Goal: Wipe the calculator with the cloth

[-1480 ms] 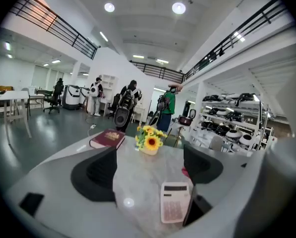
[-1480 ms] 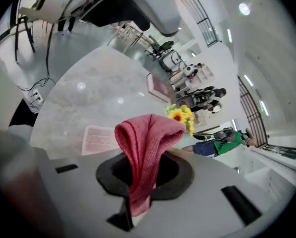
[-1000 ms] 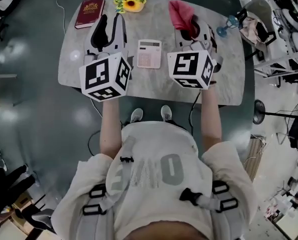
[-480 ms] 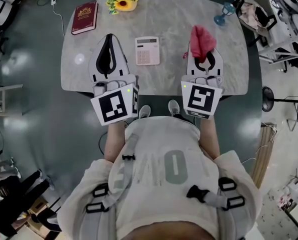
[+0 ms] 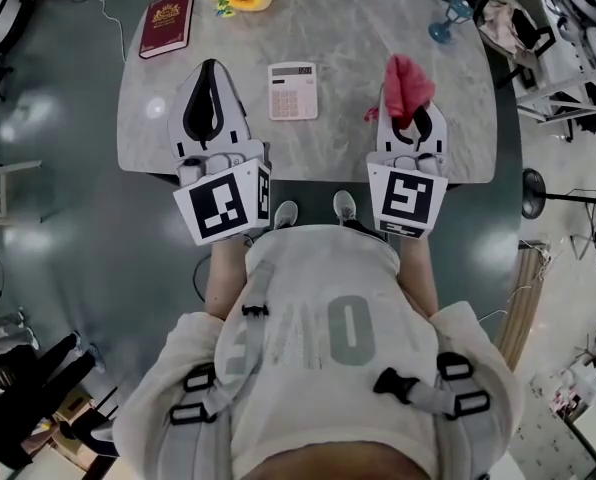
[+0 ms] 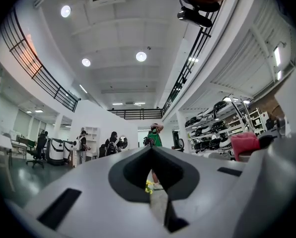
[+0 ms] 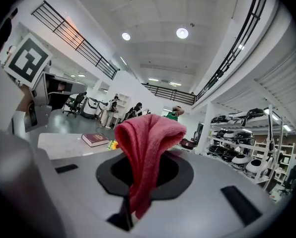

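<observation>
calculator (image 5: 293,90): 1 | cloth (image 5: 406,83): 1 | book (image 5: 167,25): 1 | left claw (image 6: 150,150): pressed together, empty | right claw (image 5: 410,106): pinching cloth

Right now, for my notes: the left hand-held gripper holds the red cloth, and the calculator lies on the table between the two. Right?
No: the right hand-held gripper holds the red cloth, as the right gripper view shows. The calculator does lie on the table between the two.

One calculator (image 5: 293,90), one cloth (image 5: 406,83) (red), one book (image 5: 166,25)
</observation>
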`<state>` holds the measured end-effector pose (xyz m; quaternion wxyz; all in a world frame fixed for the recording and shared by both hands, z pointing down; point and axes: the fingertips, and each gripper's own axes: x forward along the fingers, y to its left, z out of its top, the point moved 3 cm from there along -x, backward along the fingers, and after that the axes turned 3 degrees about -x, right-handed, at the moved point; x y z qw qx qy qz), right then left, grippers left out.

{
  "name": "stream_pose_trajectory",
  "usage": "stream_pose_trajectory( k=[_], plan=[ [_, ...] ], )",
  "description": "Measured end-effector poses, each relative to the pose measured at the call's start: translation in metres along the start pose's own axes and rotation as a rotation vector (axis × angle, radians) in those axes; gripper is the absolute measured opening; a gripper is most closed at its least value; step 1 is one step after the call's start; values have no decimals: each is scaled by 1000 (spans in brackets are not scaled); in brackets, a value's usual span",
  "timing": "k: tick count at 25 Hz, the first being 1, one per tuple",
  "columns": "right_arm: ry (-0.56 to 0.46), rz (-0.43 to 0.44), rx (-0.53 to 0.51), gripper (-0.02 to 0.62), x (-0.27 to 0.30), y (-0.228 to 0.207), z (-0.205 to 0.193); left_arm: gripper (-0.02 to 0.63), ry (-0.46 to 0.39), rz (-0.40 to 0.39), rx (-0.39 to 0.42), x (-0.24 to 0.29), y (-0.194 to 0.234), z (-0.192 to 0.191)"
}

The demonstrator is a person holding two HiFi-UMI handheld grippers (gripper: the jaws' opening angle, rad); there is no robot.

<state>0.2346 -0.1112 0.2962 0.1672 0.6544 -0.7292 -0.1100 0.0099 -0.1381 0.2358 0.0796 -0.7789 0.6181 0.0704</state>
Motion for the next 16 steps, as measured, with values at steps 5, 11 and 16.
stream_pose_trajectory(
  k=[5,11,16],
  plan=[
    [-4,4,-3,55,-1,0,-1,20,6,-1,11,-1,-2,-3],
    [-2,9,5,55,-5,-2,1,20,9,8,16,-2,0,2],
    [-10,5,17,55,-9,-13,1,20,13,1,34,-2,-12,5]
  ],
)
